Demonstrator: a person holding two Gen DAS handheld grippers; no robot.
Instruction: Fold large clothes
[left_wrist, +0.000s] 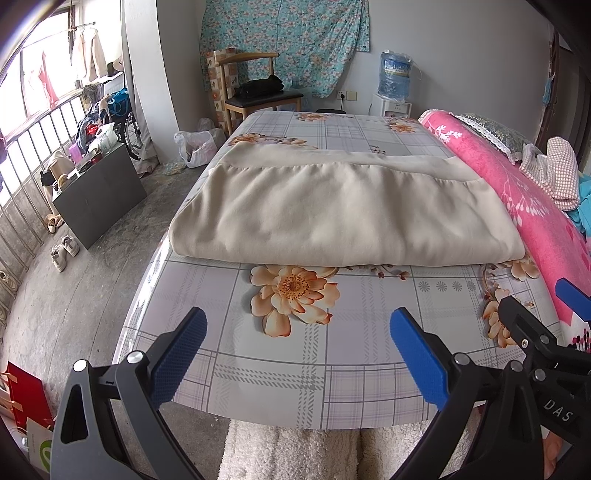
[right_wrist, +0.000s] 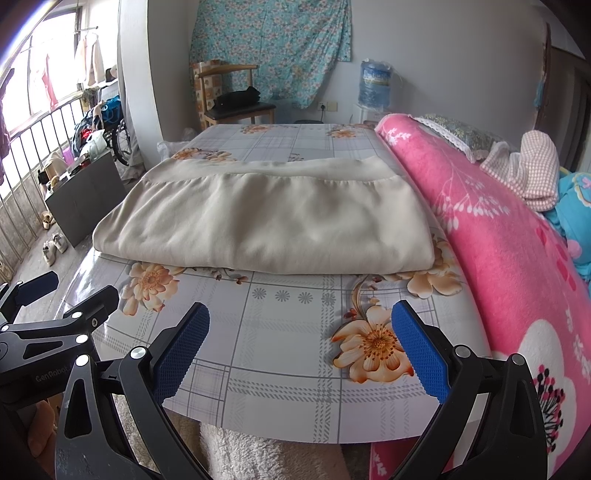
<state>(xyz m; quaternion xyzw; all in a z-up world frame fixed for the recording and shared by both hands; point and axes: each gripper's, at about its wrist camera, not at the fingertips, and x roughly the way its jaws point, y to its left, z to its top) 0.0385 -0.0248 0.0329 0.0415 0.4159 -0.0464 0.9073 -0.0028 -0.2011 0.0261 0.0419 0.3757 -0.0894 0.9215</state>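
the cream garment (left_wrist: 343, 206) is lying folded across the middle of the table (left_wrist: 295, 369), its long axis running edge to edge, straight ahead of both the left gripper (left_wrist: 297, 354) and right gripper (right_wrist: 301, 350), which are hovering wide open and empty over the near edge, neither clearly nearer.

Left tongs (left_wrist: 297, 352) and right tongs (right_wrist: 301, 347) gape wide, side by side.

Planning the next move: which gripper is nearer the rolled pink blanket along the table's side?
Right. The right gripper hangs open over the table's near edge, just beside the pink blanket. The left gripper, also open, sits on the right one's far side from the blanket.
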